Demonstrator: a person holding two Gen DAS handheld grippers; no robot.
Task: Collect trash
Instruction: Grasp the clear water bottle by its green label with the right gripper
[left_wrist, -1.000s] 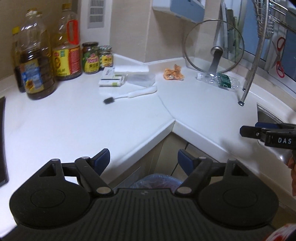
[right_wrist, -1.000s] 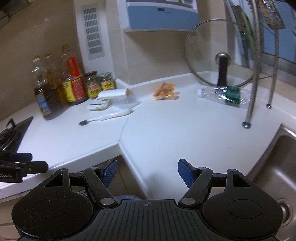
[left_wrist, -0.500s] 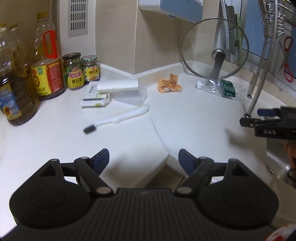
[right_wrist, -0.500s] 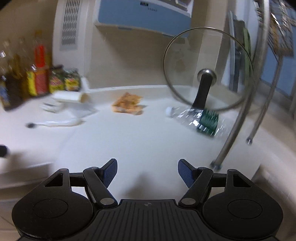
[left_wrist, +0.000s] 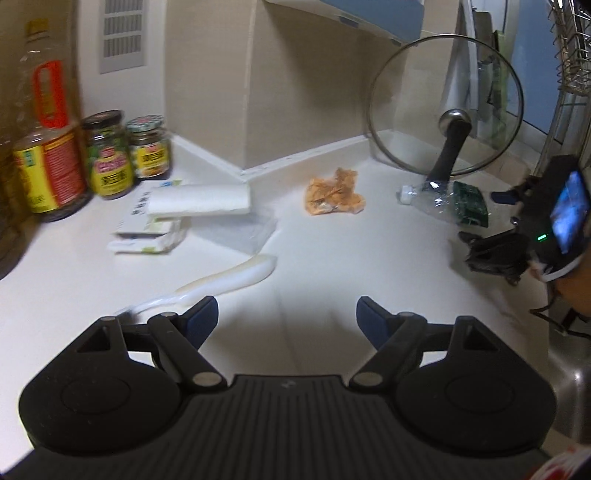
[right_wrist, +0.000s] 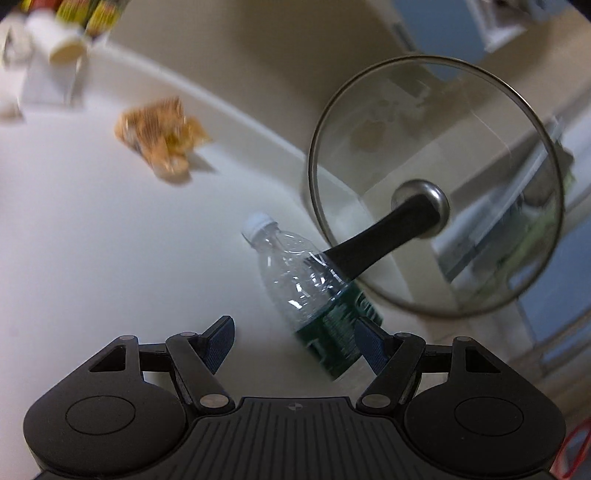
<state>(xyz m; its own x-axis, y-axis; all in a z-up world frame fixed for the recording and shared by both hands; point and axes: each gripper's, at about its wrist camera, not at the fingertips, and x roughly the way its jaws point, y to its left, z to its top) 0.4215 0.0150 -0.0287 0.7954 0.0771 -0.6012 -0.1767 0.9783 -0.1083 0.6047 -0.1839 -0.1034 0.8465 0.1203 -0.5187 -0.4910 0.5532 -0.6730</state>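
Note:
An empty clear plastic bottle (right_wrist: 310, 291) with a green label and white cap lies on the white counter under a glass lid's handle; it also shows in the left wrist view (left_wrist: 447, 201). My right gripper (right_wrist: 295, 341) is open, its fingers straddling the bottle's label end, not closed on it. A crumpled orange wrapper (left_wrist: 334, 192) lies near the corner wall, also in the right wrist view (right_wrist: 160, 138). My left gripper (left_wrist: 286, 321) is open and empty over the counter, short of the wrapper. The right gripper shows in the left wrist view (left_wrist: 506, 225).
A glass pot lid (left_wrist: 447, 110) leans at the back right. A white-handled brush (left_wrist: 221, 284), a paper roll (left_wrist: 199, 199) and small packets lie at the left. Sauce jars (left_wrist: 109, 155) and oil bottles (left_wrist: 48, 147) stand far left. A sink edge (left_wrist: 569, 373) is at the right.
Both grippers moved forward over the counter. The right gripper swung in and down to the bottle, which now lies between its open fingers. The left gripper came closer to the wrapper.

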